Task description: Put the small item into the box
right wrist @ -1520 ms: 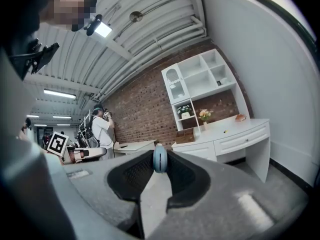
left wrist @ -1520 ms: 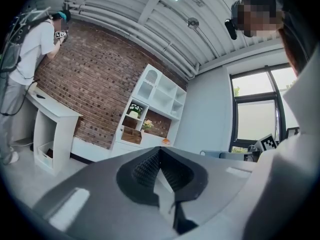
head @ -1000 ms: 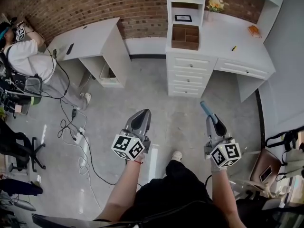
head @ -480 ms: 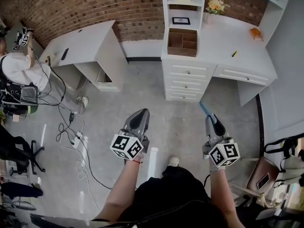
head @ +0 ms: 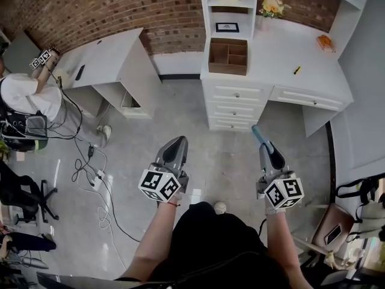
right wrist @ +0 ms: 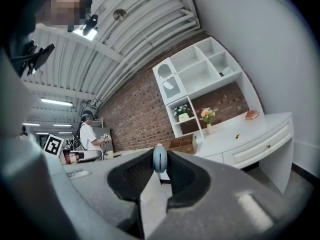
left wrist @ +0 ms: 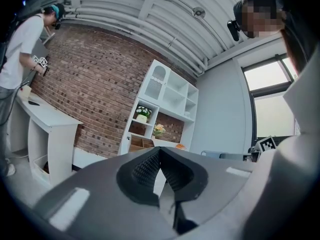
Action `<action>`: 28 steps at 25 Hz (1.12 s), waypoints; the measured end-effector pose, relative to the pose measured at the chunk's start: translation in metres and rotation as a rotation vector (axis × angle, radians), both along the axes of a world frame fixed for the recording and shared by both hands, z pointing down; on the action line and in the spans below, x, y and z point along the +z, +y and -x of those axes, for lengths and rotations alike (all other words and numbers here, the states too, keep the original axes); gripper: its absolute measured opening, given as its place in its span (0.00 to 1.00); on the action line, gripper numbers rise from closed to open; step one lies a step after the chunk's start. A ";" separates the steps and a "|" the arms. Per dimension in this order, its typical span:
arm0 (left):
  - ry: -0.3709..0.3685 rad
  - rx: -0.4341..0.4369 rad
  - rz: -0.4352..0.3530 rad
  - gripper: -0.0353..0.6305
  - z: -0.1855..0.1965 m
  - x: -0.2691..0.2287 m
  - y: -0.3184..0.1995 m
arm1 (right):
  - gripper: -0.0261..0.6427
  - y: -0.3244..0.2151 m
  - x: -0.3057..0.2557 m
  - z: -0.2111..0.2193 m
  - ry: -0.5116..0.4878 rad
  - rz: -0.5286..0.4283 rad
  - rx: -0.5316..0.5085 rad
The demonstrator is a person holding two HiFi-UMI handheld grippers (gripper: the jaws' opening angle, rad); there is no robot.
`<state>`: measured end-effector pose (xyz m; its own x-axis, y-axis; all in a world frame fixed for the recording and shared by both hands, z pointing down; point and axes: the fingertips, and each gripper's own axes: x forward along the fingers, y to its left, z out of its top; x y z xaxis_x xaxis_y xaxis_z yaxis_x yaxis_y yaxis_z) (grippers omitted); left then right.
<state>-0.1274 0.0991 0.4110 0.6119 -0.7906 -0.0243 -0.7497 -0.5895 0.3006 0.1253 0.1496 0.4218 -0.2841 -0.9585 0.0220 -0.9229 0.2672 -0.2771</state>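
Note:
A partitioned wooden box (head: pixel 228 56) stands on the white desk (head: pixel 280 47) against the brick wall, ahead of both grippers. My right gripper (head: pixel 264 147) is held level over the floor, shut on a small blue item (head: pixel 257 133) that sticks out past its tips. The right gripper view shows this blue item (right wrist: pixel 159 159) pinched between the pads, with the wooden box (right wrist: pixel 181 144) beyond. My left gripper (head: pixel 178 143) is shut with nothing in it; in the left gripper view its pads (left wrist: pixel 150 164) meet at the tip, and the box (left wrist: pixel 137 143) is far off.
A drawer unit (head: pixel 240 101) fronts the desk. On the desk lie a small yellow object (head: pixel 296 70) and an orange one (head: pixel 325 41), by a flower vase (head: pixel 269 8). A second white desk (head: pixel 102 53) stands left, a person (head: pixel 27 98) beside it. Cables (head: pixel 96 173) trail on the floor.
Both grippers have moved forward together toward the white desk, the blue item still in the right one. The person at the left has shifted toward the far desk.

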 end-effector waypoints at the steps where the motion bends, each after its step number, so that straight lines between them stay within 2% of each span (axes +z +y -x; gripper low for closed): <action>1: 0.000 -0.002 0.003 0.06 0.000 0.000 -0.001 | 0.15 -0.002 -0.001 0.000 -0.001 -0.001 -0.001; 15: -0.032 -0.009 0.030 0.06 0.000 0.008 -0.025 | 0.15 -0.027 0.020 -0.003 -0.043 0.042 0.002; 28: -0.001 0.008 0.021 0.06 -0.022 0.006 -0.107 | 0.15 -0.112 0.008 -0.014 0.003 0.028 -0.020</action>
<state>-0.1056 -0.0081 0.4171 0.6179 -0.7863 -0.0074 -0.7455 -0.5888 0.3125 0.1389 0.0374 0.4298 -0.3032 -0.9516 0.0493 -0.9184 0.2780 -0.2815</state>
